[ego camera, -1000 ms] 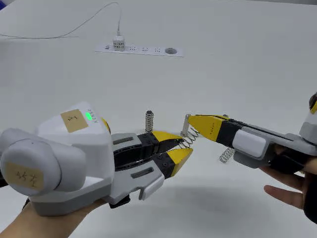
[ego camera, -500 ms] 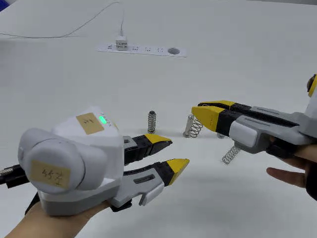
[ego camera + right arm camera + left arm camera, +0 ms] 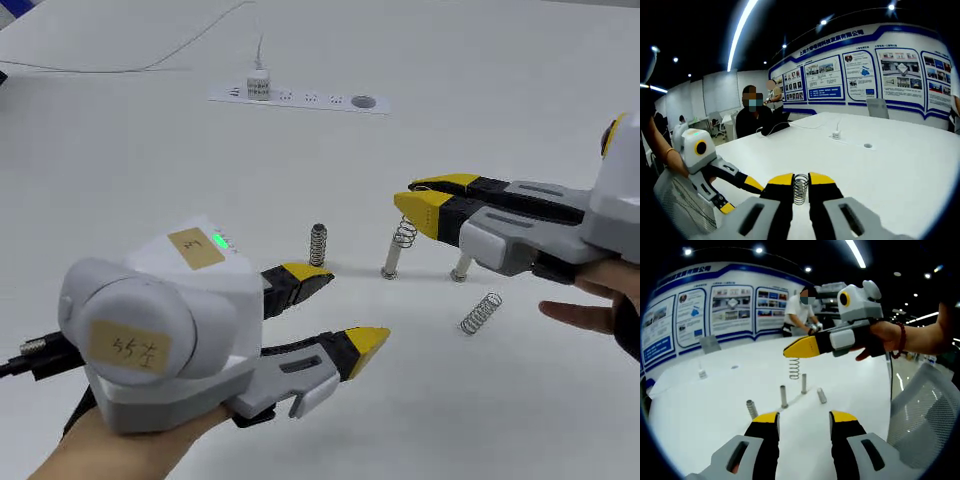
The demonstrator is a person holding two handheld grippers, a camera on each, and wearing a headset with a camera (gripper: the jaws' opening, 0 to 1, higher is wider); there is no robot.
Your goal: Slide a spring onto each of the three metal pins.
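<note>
Three pins stand upright in a row on the white table [image 3: 150, 170]. Far left in the head view is the left gripper [image 3: 333, 308], jaws wide apart with nothing between them, tips low and short of the row. Just beyond its upper tip, the left pin [image 3: 318, 245] already wears a spring. The middle pin [image 3: 390, 258] has a bare shaft. The held spring [image 3: 405, 235] hangs at its top end, touching or just beside it; can't tell whether it's over the tip. The right pin [image 3: 460, 268] is bare and sits under the right gripper's body. The loose spring [image 3: 481, 313] lies flat on the table, near the right pin on its near side. The right gripper [image 3: 405, 196] reaches in from the right, jaws pinched on the held spring's top coils. The right gripper view shows those coils clamped between the yellow tips.
</note>
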